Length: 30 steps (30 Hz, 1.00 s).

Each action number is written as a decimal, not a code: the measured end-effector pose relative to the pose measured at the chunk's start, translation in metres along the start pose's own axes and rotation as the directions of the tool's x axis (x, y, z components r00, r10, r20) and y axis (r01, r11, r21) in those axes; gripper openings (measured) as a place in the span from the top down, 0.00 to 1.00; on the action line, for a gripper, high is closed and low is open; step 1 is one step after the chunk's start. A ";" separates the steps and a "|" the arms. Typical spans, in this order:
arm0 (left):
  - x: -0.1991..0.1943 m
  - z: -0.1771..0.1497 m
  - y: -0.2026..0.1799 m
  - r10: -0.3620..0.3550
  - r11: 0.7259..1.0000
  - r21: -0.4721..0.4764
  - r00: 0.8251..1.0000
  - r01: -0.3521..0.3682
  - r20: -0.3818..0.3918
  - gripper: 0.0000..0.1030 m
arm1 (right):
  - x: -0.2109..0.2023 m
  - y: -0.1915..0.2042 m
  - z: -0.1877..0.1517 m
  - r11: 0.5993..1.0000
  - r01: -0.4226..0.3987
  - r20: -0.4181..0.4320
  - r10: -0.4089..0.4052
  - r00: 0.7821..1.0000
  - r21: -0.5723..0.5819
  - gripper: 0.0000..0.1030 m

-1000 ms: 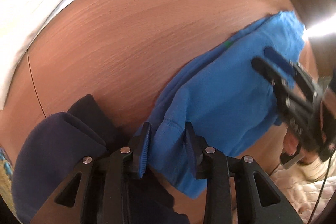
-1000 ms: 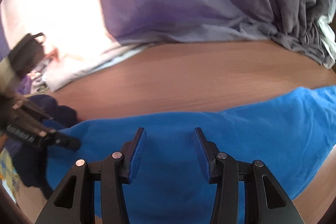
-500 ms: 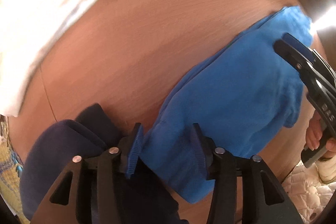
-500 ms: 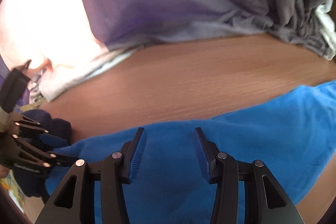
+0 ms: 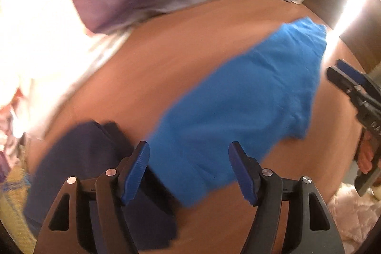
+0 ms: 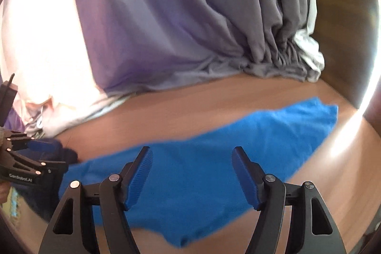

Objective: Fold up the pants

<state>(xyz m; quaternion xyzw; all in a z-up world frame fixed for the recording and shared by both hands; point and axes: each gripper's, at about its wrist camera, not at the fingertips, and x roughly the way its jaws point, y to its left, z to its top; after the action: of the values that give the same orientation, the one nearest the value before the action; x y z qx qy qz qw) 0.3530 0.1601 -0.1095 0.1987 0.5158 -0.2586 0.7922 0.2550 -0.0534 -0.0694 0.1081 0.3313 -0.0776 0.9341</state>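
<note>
Bright blue pants (image 5: 250, 92) lie flat on the wooden table (image 5: 152, 68), stretched from near left to far right; they also show in the right wrist view (image 6: 214, 154). My left gripper (image 5: 189, 170) is open and empty, raised above the pants' near end. My right gripper (image 6: 191, 173) is open and empty, raised above the pants' middle. The right gripper also shows at the right edge of the left wrist view (image 5: 352, 85). The left gripper shows at the left edge of the right wrist view (image 6: 31, 158).
A dark navy garment (image 5: 78, 158) lies on the table left of the blue pants. Grey-purple curtain or sheet fabric (image 6: 178, 23) hangs along the table's far edge, with white cloth (image 5: 47, 44) at the far left. A pale quilted surface (image 5: 352, 213) lies beyond the near right edge.
Both grippers have opened wider and pulled up and back from the pants. The left one had the pants' near edge between its fingers and has let go.
</note>
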 end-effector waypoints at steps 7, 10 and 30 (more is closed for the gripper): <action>0.004 -0.046 -0.022 0.066 0.995 -0.080 0.992 -0.058 0.106 0.34 | -0.005 -0.014 -0.048 0.990 -0.129 -0.152 0.120 0.981 -0.050 0.33; 0.009 -0.051 -0.024 0.098 0.991 -0.106 0.987 -0.085 0.127 0.34 | 0.002 -0.014 -0.060 0.982 -0.178 -0.202 0.162 0.966 -0.062 0.37; 0.045 -0.050 -0.020 0.236 0.972 -0.022 0.972 -0.236 0.009 0.34 | 0.042 -0.001 -0.089 0.926 -0.313 -0.352 0.226 0.908 -0.213 0.89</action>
<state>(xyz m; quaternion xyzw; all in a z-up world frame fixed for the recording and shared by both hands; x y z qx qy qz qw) 0.3200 0.1644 -0.1712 0.2488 0.4867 -0.1584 0.8222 0.2333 -0.0346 -0.1637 0.0387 0.4677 0.1166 0.8753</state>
